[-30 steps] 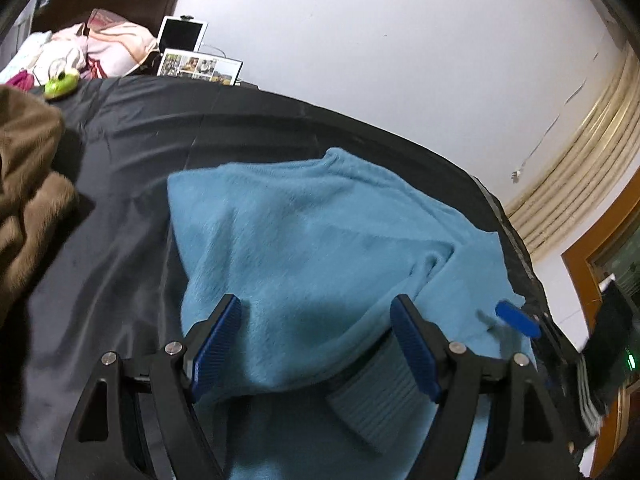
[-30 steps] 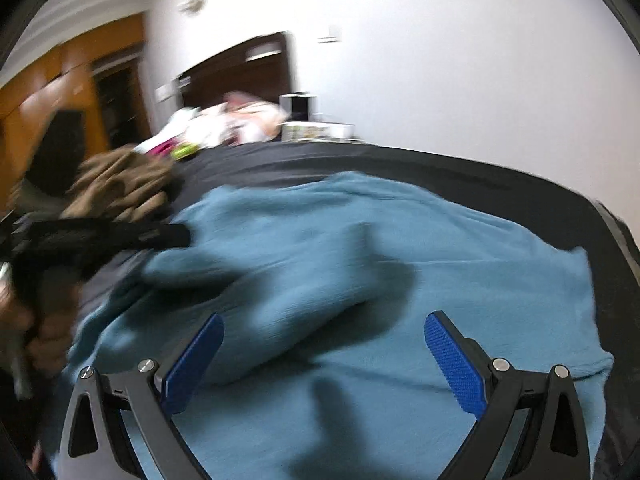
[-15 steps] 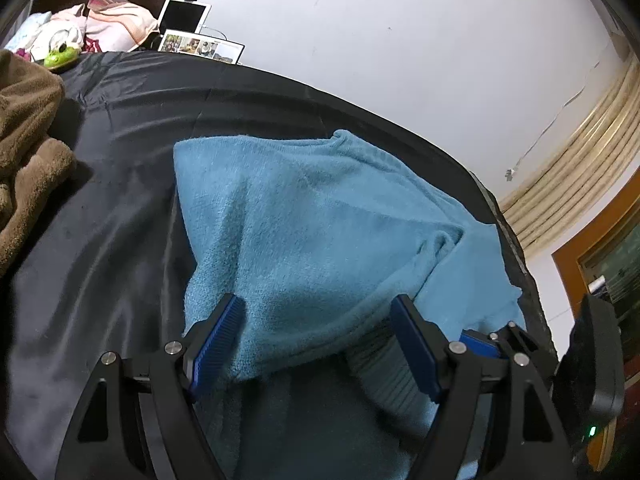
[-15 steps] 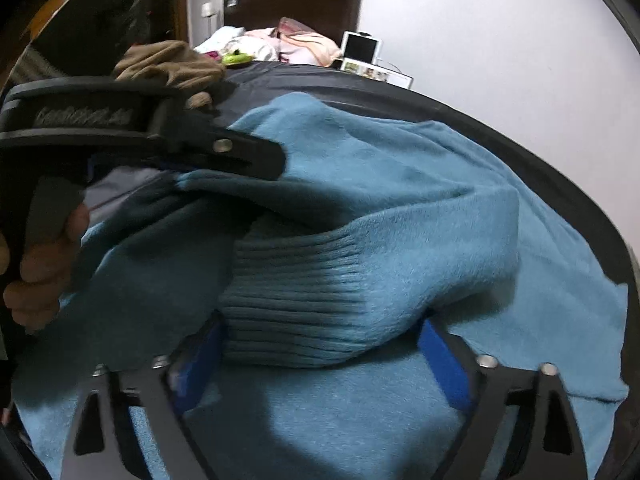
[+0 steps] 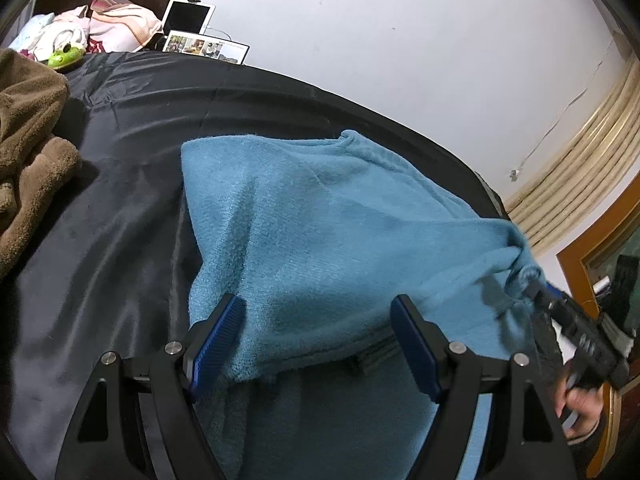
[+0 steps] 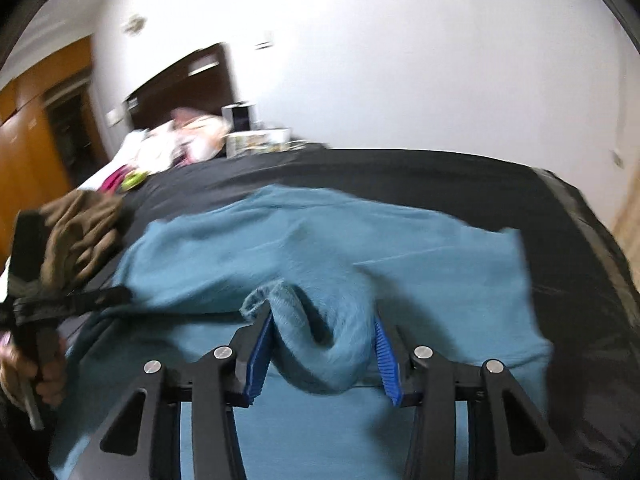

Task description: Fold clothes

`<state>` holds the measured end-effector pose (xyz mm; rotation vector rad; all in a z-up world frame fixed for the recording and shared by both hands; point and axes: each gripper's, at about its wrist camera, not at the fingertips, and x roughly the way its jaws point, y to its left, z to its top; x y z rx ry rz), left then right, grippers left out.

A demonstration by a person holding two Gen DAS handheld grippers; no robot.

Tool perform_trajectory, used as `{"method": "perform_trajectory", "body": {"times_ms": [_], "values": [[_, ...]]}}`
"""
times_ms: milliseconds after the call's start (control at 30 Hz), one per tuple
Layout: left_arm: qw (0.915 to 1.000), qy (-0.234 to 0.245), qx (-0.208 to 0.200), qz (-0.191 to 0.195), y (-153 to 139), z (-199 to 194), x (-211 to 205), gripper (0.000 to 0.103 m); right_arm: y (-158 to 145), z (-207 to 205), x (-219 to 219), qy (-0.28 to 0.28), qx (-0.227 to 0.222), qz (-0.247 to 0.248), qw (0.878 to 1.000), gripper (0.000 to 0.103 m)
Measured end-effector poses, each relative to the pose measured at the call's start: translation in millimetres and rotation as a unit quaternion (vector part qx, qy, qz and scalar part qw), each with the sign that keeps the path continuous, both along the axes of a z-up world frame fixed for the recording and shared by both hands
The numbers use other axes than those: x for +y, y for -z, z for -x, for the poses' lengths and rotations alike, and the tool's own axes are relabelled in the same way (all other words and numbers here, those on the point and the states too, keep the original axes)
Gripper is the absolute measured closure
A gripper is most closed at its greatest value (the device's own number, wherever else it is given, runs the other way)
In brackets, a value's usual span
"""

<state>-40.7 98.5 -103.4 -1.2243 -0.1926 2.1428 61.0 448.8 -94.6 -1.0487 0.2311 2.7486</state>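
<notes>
Between the blue sweater (image 5: 328, 232) and the brown garment (image 5: 28, 148) heaped at the left lies an open strip of black bed cover (image 5: 112, 216), wide enough for a claw to pass. Beyond the sweater, more bare cover runs to the clutter at the headboard: pillows (image 5: 116, 20), a green toy (image 5: 64, 56), a tablet (image 5: 188, 16). The right claw (image 6: 320, 352), with a bunched sleeve between its fingers, blocks the sweater's right edge; the wall (image 5: 400, 40) closes the far side.

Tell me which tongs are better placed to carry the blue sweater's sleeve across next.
Right: the right tongs already pinch the fuzzy blue knit sweater sleeve, while the left tongs stand open.
</notes>
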Motion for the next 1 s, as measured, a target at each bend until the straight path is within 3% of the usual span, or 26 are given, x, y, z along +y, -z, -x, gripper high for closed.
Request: {"method": "perform_trajectory", "body": {"times_ms": [100, 267, 467, 600, 700, 800, 867, 933, 1000], "values": [[0.9999, 0.000, 0.009, 0.011, 0, -1, 1, 0.023, -2, -11, 27, 0.049, 0.006, -0.025, 0.998, 0.049], [0.9996, -0.001, 0.017, 0.021, 1, -2, 3, 0.023, 1, -31, 56, 0.084, 0.009, 0.001, 0.996, 0.046], [0.9994, -0.001, 0.021, 0.026, 0, -4, 4, 0.023, 2, -40, 26, 0.010, 0.007, -0.009, 1.000, 0.037], [0.9994, 0.000, 0.023, 0.027, 1, -3, 6, 0.023, -2, -41, -7, -0.055, 0.000, -0.063, 0.996, 0.027], [0.9993, 0.001, 0.024, 0.028, 1, -3, 5, 0.023, 7, -33, -26, -0.092, -0.035, -0.119, 0.988, 0.022], [0.9989, 0.003, 0.029, 0.036, 1, -5, 5, 0.023, 17, -22, -24, -0.068, -0.066, -0.161, 0.982, 0.022], [0.9983, 0.005, 0.037, 0.046, 2, -6, 8, 0.023, 17, -15, -7, -0.033, -0.068, -0.139, 0.987, 0.022], [0.9976, 0.005, 0.042, 0.054, 2, -8, 9, 0.023, 8, -10, 28, 0.023, -0.051, -0.084, 0.995, 0.022], [0.9971, 0.005, 0.047, 0.060, 3, -8, 10, 0.023, 3, -5, 58, 0.087, -0.042, -0.070, 0.993, 0.022]]}}
